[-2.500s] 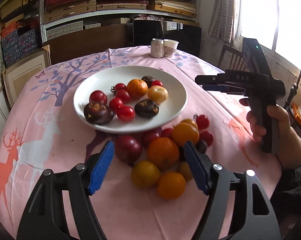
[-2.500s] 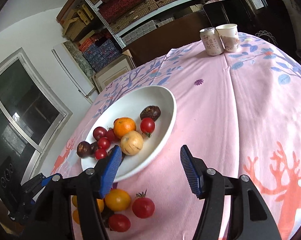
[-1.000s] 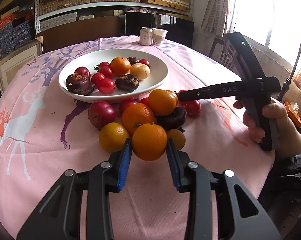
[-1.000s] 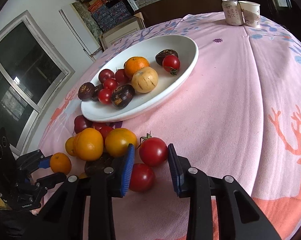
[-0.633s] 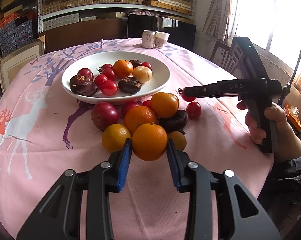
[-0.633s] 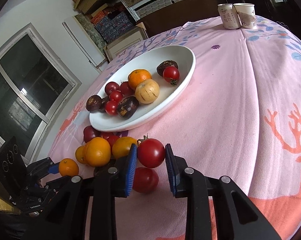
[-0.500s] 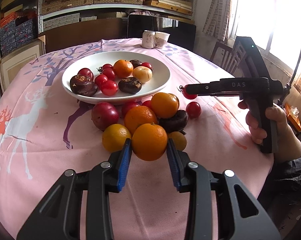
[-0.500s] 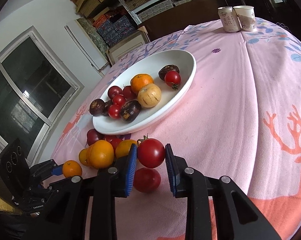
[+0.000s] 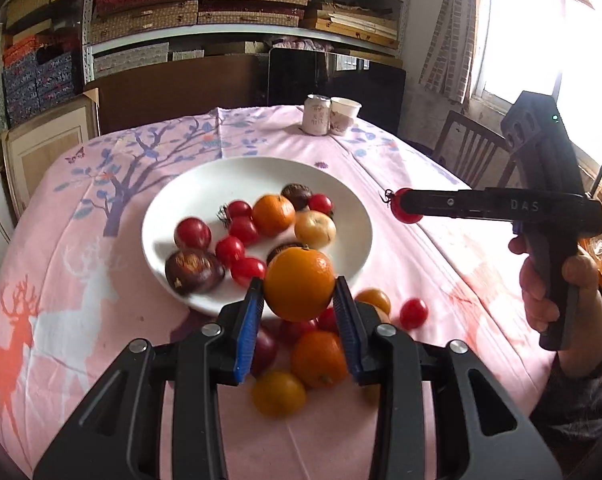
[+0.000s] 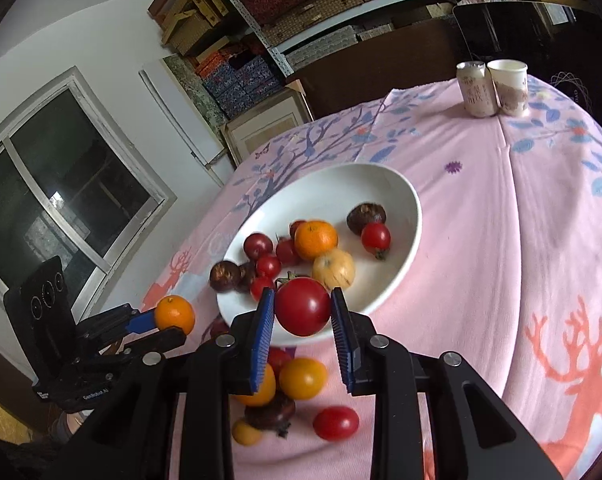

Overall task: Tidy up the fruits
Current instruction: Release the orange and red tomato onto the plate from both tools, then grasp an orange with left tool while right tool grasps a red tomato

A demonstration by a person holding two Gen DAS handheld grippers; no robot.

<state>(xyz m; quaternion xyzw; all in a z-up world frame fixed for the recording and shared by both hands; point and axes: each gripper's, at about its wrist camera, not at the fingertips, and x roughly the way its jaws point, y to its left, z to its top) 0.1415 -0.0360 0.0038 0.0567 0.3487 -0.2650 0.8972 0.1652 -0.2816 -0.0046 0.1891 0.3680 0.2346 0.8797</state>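
Observation:
My left gripper [image 9: 299,302] is shut on an orange [image 9: 299,283], held in the air over the near rim of the white plate [image 9: 189,196]. My right gripper [image 10: 303,316] is shut on a red tomato [image 10: 302,306] with a green stem, also lifted, near the plate's [image 10: 397,276] front edge. The plate holds several tomatoes, an orange, a yellow fruit and dark fruits. A loose pile of oranges and tomatoes [image 9: 319,356] lies on the pink cloth below the left gripper. In the left wrist view the right gripper [image 9: 401,206] holds the tomato at the plate's right.
A drink can [image 9: 316,115] and a paper cup [image 9: 343,115] stand at the table's far edge. A wooden chair [image 9: 473,152] is at the right, shelves with boxes behind. A hand [image 9: 553,284] grips the right tool. The pink tablecloth [image 10: 521,240] stretches to the right of the plate.
Both grippers have risen off the table with their fruit, the left with the orange and the right with the tomato, and now hang nearer the plate. The pile stays below.

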